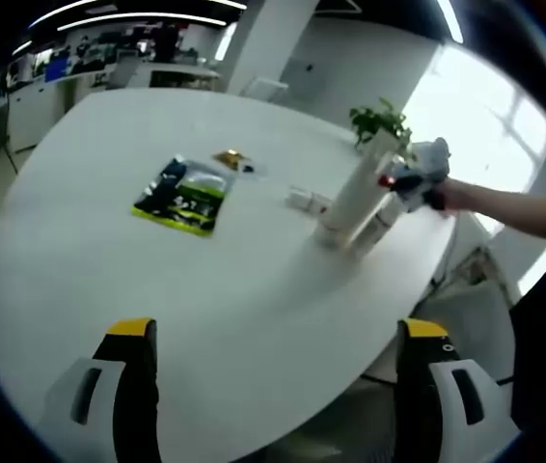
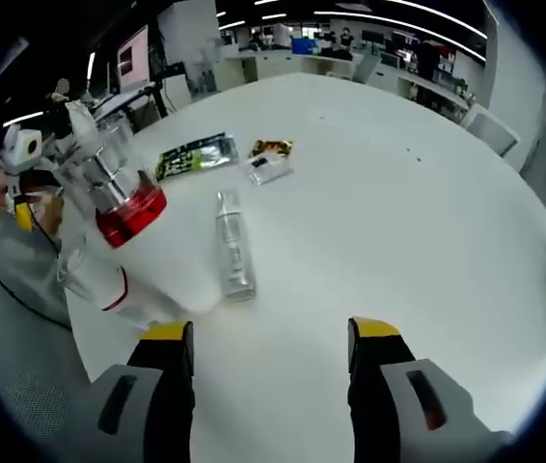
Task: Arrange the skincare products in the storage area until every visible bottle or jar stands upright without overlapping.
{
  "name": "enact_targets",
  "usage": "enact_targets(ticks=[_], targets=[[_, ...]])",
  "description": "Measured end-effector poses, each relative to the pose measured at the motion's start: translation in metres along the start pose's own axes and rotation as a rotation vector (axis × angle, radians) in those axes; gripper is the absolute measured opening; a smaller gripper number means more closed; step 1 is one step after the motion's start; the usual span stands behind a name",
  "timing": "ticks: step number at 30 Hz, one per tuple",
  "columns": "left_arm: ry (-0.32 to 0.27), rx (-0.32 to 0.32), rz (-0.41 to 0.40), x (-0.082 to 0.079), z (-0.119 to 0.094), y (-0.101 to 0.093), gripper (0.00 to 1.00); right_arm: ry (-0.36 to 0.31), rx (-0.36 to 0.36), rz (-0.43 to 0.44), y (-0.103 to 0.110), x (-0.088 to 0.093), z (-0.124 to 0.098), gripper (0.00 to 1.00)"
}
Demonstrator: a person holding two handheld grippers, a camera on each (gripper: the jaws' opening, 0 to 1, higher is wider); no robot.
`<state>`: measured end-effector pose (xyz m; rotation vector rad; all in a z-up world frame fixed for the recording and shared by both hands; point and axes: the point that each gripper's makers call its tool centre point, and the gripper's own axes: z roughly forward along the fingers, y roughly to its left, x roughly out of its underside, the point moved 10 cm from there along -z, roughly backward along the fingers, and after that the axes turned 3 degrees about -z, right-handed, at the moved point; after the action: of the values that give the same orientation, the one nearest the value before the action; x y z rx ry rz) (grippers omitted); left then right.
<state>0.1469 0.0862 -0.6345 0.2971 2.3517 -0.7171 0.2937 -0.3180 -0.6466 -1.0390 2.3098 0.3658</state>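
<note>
A tall white bottle (image 1: 358, 188) stands on the white table (image 1: 254, 289) with a shorter white bottle (image 1: 377, 228) against it. In the right gripper view the tall bottle (image 2: 128, 217) has a red band and a clear cap, and it rises just left of my right jaws. The shorter bottle (image 2: 95, 282) with a thin red ring stands beside it. A clear bottle (image 2: 234, 253) lies flat on the table ahead. My right gripper (image 2: 270, 333) is open and holds nothing; it appears by the tall bottle's top (image 1: 416, 178). My left gripper (image 1: 278, 333) is open over the near table edge.
A green and black sachet (image 1: 182, 196) (image 2: 196, 154), a gold packet (image 1: 232, 159) (image 2: 273, 148) and a small white box (image 2: 268, 170) lie mid-table. A small pale item (image 1: 307, 200) lies near the bottles. A potted plant (image 1: 379, 121) stands behind them. A person's arm (image 1: 505, 207) reaches in.
</note>
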Motion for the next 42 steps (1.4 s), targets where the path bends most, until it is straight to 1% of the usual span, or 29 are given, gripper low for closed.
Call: enact_targets(ticks=[2, 5, 7, 9, 10, 11, 15, 17, 20, 26, 31, 32, 36, 39, 42], targets=[[0.005, 0.001, -0.01, 0.002, 0.002, 0.003, 0.95, -0.004, -0.008, -0.006, 0.001, -0.002, 0.003, 0.63], [0.002, -0.002, -0.016, 0.0, 0.001, 0.003, 0.94, -0.006, -0.017, -0.029, 0.003, -0.008, 0.01, 0.62], [0.002, -0.005, -0.019, 0.0, 0.001, 0.006, 0.94, -0.002, -0.024, -0.038, 0.003, -0.008, 0.015, 0.61], [0.004, -0.007, -0.026, -0.001, 0.002, 0.007, 0.94, 0.006, -0.033, -0.049, 0.004, -0.013, 0.018, 0.6], [0.002, -0.006, -0.035, -0.001, 0.002, 0.008, 0.94, 0.022, -0.042, -0.077, 0.001, -0.012, 0.021, 0.6], [-0.006, -0.003, -0.046, -0.002, 0.001, 0.01, 0.94, 0.023, -0.047, -0.092, 0.001, -0.012, 0.022, 0.59], [-0.013, -0.001, -0.047, -0.006, 0.004, 0.01, 0.94, 0.026, -0.049, -0.108, -0.008, -0.013, 0.026, 0.59], [-0.01, 0.0, -0.044, -0.007, 0.006, 0.008, 0.93, 0.026, -0.05, -0.114, -0.007, -0.014, 0.028, 0.58], [-0.003, 0.001, -0.048, -0.006, 0.01, 0.01, 0.93, 0.027, -0.054, -0.122, -0.011, -0.015, 0.034, 0.58], [0.013, 0.003, -0.052, -0.005, 0.013, 0.011, 0.93, 0.035, -0.066, -0.16, -0.012, -0.021, 0.042, 0.55], [0.024, 0.001, -0.057, -0.003, 0.016, 0.014, 0.93, 0.02, -0.067, -0.153, -0.018, -0.026, 0.048, 0.56], [0.025, 0.0, -0.057, -0.003, 0.016, 0.014, 0.93, 0.02, -0.067, -0.159, -0.022, -0.027, 0.049, 0.56], [0.03, -0.001, -0.063, -0.001, 0.019, 0.016, 0.93, -0.003, -0.079, -0.204, -0.023, -0.037, 0.055, 0.53], [0.033, -0.002, -0.067, 0.0, 0.02, 0.018, 0.93, 0.0, -0.088, -0.223, -0.027, -0.041, 0.06, 0.51], [0.036, -0.001, -0.069, -0.001, 0.02, 0.019, 0.93, -0.003, -0.101, -0.241, -0.025, -0.047, 0.065, 0.48]])
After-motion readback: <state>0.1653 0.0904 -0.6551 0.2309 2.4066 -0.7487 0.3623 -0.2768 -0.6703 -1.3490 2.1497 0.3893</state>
